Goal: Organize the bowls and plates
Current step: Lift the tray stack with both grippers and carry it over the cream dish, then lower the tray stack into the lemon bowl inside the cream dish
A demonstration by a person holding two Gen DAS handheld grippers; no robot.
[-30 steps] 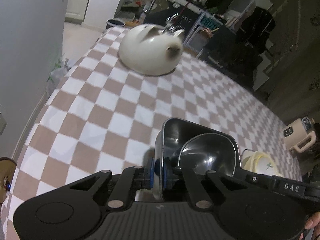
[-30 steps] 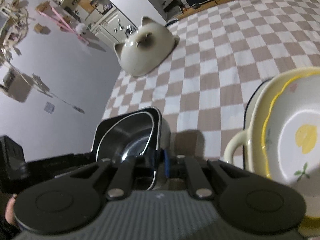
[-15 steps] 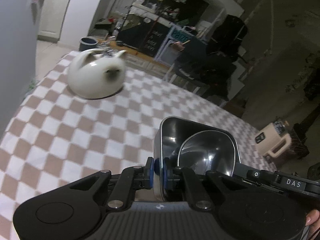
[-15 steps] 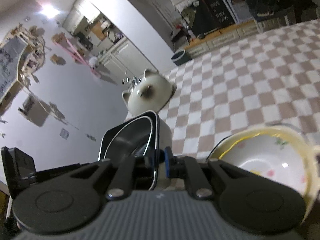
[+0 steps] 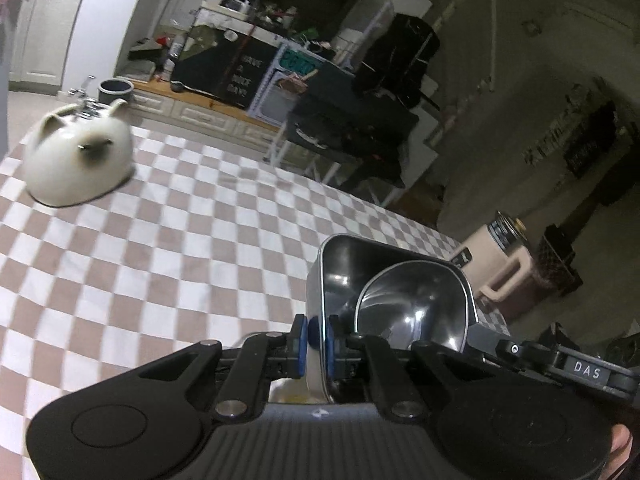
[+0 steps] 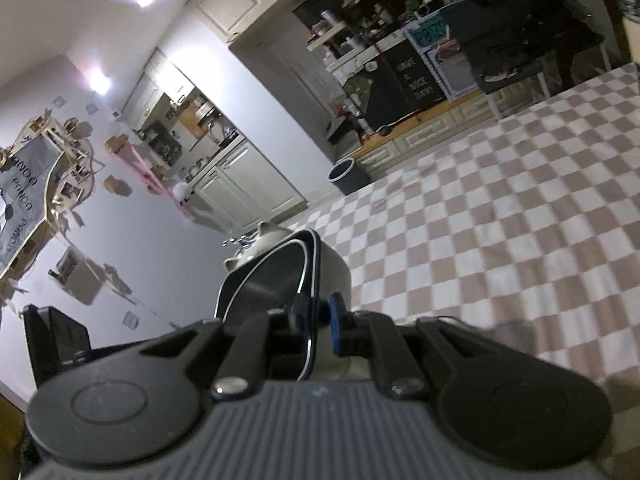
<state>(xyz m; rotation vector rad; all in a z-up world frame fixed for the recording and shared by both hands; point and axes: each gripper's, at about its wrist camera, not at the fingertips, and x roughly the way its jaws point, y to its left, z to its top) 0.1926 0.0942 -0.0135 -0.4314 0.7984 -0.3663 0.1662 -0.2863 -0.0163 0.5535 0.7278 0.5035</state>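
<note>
The lower part of each view is filled by the gripper's own black body, which hides whatever lies straight beneath. The checked cloth (image 5: 168, 240) is blurred in both views. In the right view the cat-eared bowl (image 6: 267, 240) shows only its ears and top behind the tin; in the left view (image 5: 76, 160) it sits whole but smeared at the table's far left. A fingertip (image 5: 622, 444) is cut off at the lower right edge.

The steel tin (image 5: 340, 276) is a rounded-square container, shiny and dark inside, with a smaller steel bowl (image 5: 412, 312) nested in it. It is held above the table, between both grippers.

The left gripper (image 5: 313, 338) is pinched narrow on the tin's left wall, blue pads on either side. The right gripper (image 6: 318, 322) clamps the opposite rim (image 6: 310, 280) the same way. Both point gently downward across the table.
</note>
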